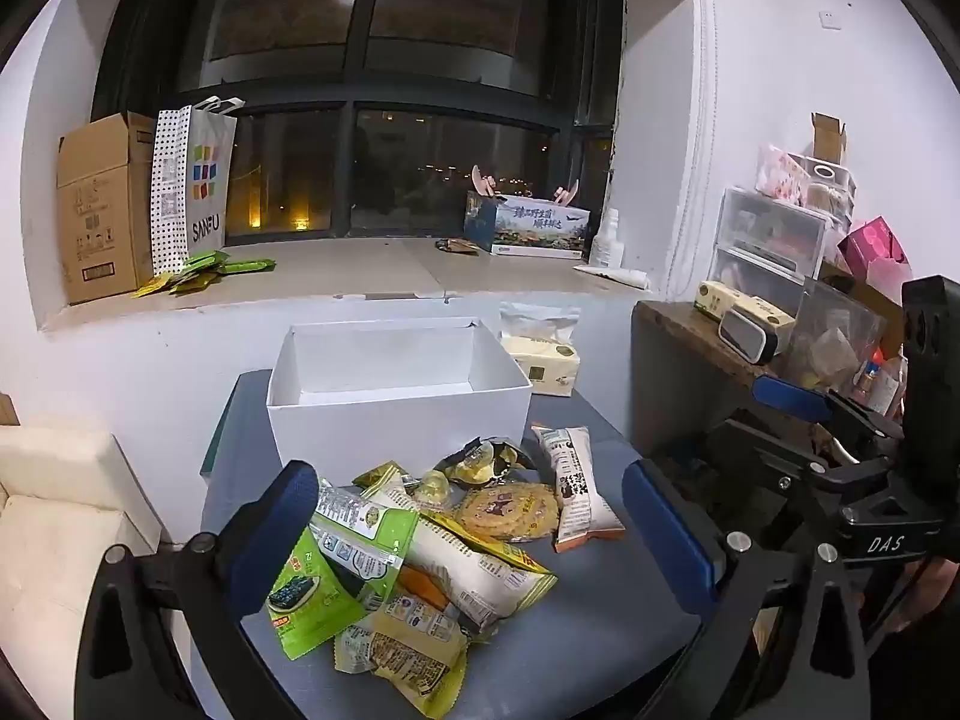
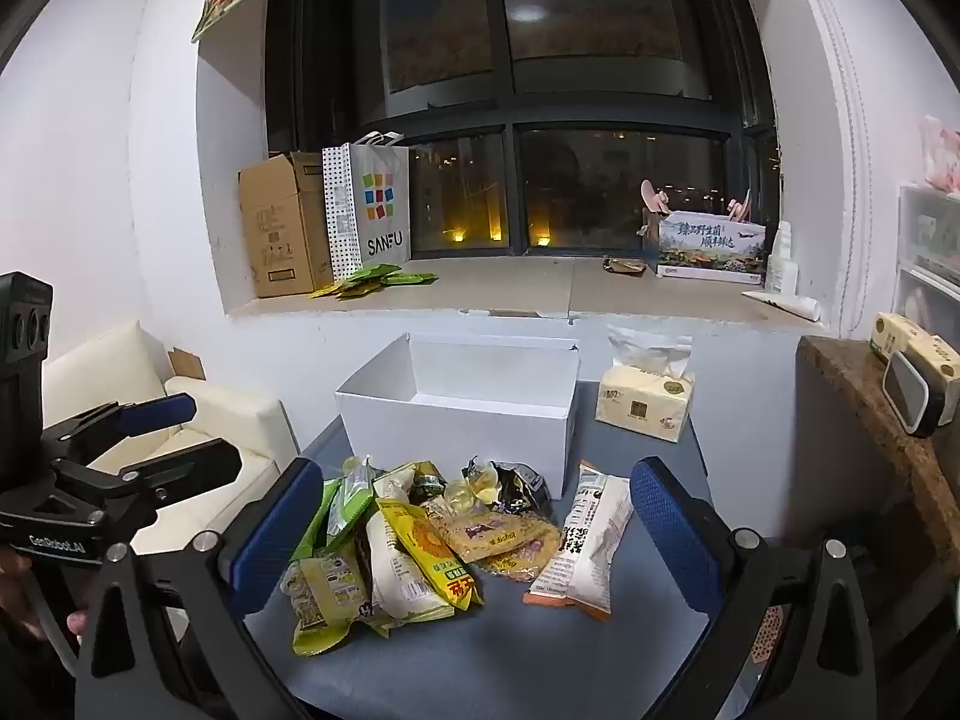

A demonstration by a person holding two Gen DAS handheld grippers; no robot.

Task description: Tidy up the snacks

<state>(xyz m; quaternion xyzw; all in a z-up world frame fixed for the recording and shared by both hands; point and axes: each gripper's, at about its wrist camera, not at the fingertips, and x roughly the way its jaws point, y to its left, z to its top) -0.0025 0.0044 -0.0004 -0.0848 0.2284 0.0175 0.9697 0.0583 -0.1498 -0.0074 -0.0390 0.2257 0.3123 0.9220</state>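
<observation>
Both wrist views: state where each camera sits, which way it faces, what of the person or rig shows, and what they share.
Left wrist: sits on the left hand-held gripper, looking forward and slightly down at the snacks and white box; its open blue fingers and the right hand-held gripper show.
Right wrist: same aim from the right hand-held gripper; its fingers, the left gripper and a hand show.
Shared: snacks, box, tissue pack, window.

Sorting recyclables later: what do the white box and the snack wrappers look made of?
White box: probably matte cardboard; thin, flat walls folded at sharp corners, no shine. Snack wrappers: likely glossy plastic film; crinkled, printed, catching highlights. One dark wrapper looks foil-like, though that's uncertain.
</observation>
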